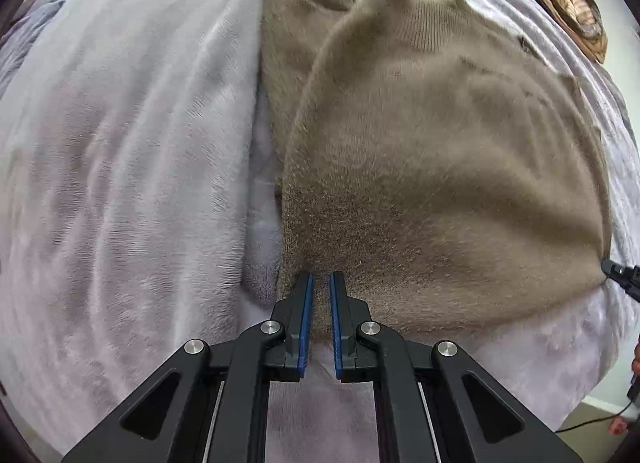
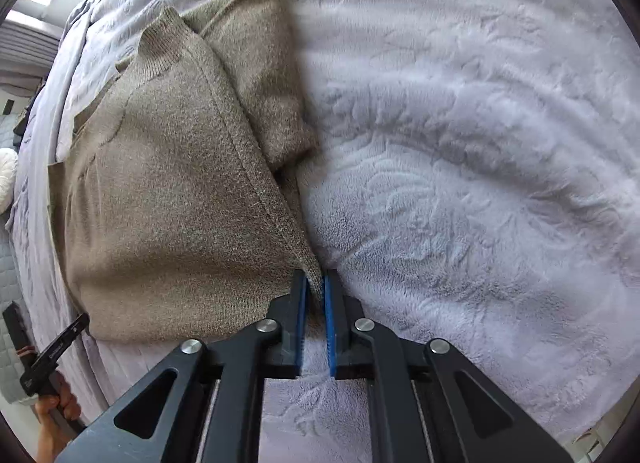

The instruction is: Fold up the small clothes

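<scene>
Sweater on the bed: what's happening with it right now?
A person is folding a tan sweater on a pale fleece blanket, with a tool in each hand. The left tool is shut on one bottom corner of the sweater. The right tool is shut on the other bottom corner. One sleeve is already folded in under the body, beside the ribbed collar. The hem is pinched at both ends and the body is not yet folded over.

Pale plush blanket (image 2: 460,143), perhaps a bed.
</scene>
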`<move>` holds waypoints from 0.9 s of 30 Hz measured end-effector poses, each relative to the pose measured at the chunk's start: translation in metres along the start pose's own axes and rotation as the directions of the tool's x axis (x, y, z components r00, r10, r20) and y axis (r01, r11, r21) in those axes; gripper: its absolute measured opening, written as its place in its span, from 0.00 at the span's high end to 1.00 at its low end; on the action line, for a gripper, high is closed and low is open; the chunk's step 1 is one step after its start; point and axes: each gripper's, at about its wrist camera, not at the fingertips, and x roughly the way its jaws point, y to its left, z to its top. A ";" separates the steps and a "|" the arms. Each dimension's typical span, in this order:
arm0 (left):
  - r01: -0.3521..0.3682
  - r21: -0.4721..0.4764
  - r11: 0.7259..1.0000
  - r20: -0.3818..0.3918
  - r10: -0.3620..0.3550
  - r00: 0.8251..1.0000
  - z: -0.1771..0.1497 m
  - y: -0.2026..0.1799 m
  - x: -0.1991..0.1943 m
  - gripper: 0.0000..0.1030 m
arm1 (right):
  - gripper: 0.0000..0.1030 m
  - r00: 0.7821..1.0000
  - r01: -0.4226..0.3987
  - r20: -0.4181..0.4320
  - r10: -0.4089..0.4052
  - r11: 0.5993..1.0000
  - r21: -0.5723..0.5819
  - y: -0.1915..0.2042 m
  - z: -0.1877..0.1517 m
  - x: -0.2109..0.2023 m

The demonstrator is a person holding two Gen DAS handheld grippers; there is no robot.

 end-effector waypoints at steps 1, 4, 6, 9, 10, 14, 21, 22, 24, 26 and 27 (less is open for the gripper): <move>0.021 -0.008 1.000 0.021 -0.021 1.000 0.006 -0.002 -0.008 0.90 | 0.88 1.000 0.024 0.010 -0.024 1.000 0.001 0.001 -0.001 -0.006; 0.052 -0.005 0.999 0.087 -0.051 0.995 0.030 -0.003 -0.026 0.90 | 0.88 0.988 0.071 0.143 -0.065 0.997 -0.036 0.016 0.000 -0.039; 0.053 0.002 0.999 0.120 -0.053 0.991 0.058 -0.007 -0.027 0.90 | 0.88 0.980 0.040 0.199 -0.022 0.995 -0.088 0.028 0.007 -0.051; 0.057 -0.016 0.998 0.163 -0.053 0.985 0.104 -0.013 -0.021 0.90 | 0.88 0.978 -0.013 0.204 0.046 0.987 -0.160 0.056 0.035 -0.047; 0.065 -0.029 0.997 0.173 -0.059 0.983 0.115 -0.014 -0.018 0.90 | 0.88 0.977 -0.019 0.205 0.054 0.986 -0.166 0.062 0.042 -0.043; 0.059 -0.071 0.996 0.204 -0.044 0.978 0.160 -0.020 0.007 0.90 | 0.88 0.974 -0.084 0.197 0.115 0.984 -0.160 0.086 0.086 -0.013; 0.064 -0.141 0.988 0.177 -0.038 0.983 0.178 0.006 0.042 0.90 | 0.94 0.977 -0.135 0.150 0.151 0.985 -0.107 0.080 0.116 0.027; 0.060 -0.140 0.988 0.173 -0.035 0.984 0.177 0.009 0.038 0.90 | 0.95 0.975 -0.145 0.155 0.158 0.985 -0.088 0.074 0.119 0.025; 0.014 -0.127 0.992 0.168 0.007 0.986 0.171 0.016 0.029 0.90 | 0.95 0.973 -0.154 0.160 0.163 0.986 -0.066 0.065 0.121 0.020; -0.030 -0.110 0.993 0.162 0.048 0.986 0.163 0.015 0.021 0.90 | 0.94 0.974 -0.149 0.169 0.153 0.988 -0.037 0.057 0.122 0.012; -0.031 -0.102 0.994 0.153 0.047 0.987 0.158 0.014 0.017 0.90 | 0.88 0.976 -0.128 0.176 0.130 0.991 -0.023 0.054 0.122 0.008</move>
